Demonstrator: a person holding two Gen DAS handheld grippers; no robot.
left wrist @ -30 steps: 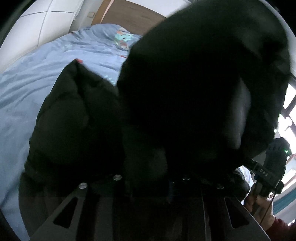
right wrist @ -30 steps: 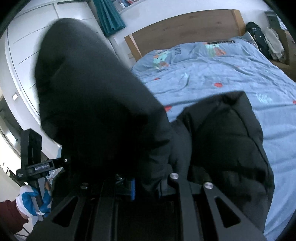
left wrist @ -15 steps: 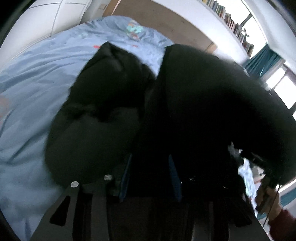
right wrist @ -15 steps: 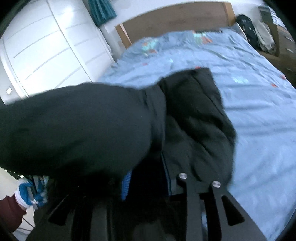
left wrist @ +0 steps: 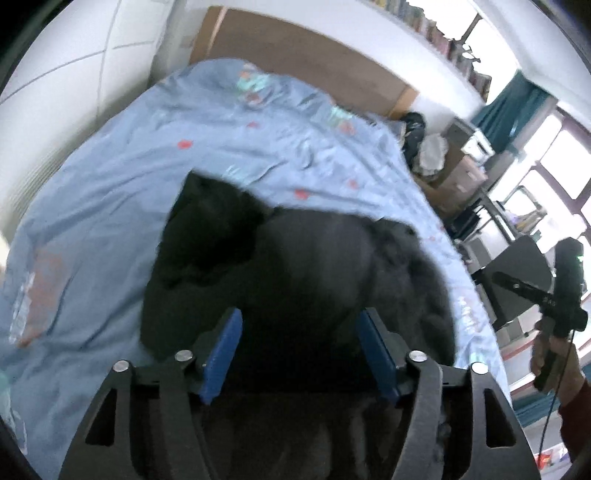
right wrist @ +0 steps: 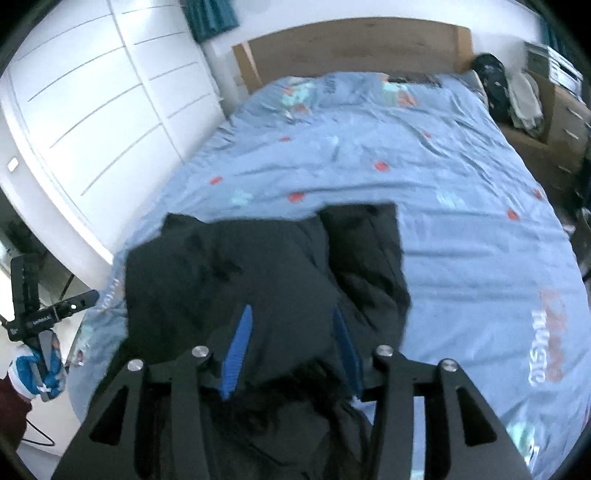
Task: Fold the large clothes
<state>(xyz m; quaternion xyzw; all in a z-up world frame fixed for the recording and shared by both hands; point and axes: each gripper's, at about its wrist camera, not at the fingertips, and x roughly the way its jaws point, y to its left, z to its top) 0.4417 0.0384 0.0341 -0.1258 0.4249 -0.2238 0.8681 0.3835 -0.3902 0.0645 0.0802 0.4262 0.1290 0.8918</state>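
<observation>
A black padded jacket (right wrist: 266,280) lies in a folded heap on the near part of a bed covered by a blue quilt (right wrist: 461,221). In the right wrist view its far edge runs roughly level across the quilt, with a squared corner at the upper right and a softer corner at the upper left; its left side comes close to the left edge of the bed. Beyond the jacket and to its right the quilt lies bare, a wide stretch reaching to the wooden headboard (right wrist: 354,44).

The left gripper (left wrist: 299,343) hangs over the near end of the jacket. Its jaws are opening, the blue pads (left wrist: 223,354) standing well apart, with dark fabric between them but not pressed by either pad. The right gripper (right wrist: 291,347) is also opening, its blue pads (right wrist: 238,347) apart and clear of the fabric that bulges between them.

White wardrobe doors (right wrist: 96,110) stand close along the left side of the bed, leaving only a narrow gap. On the right side, a brown chest of drawers (right wrist: 561,122) and a pile of clothes (right wrist: 517,96) sit just beside the bed. In the left wrist view, a window (left wrist: 554,158) and a shelf of books (left wrist: 443,33) lie beyond.
</observation>
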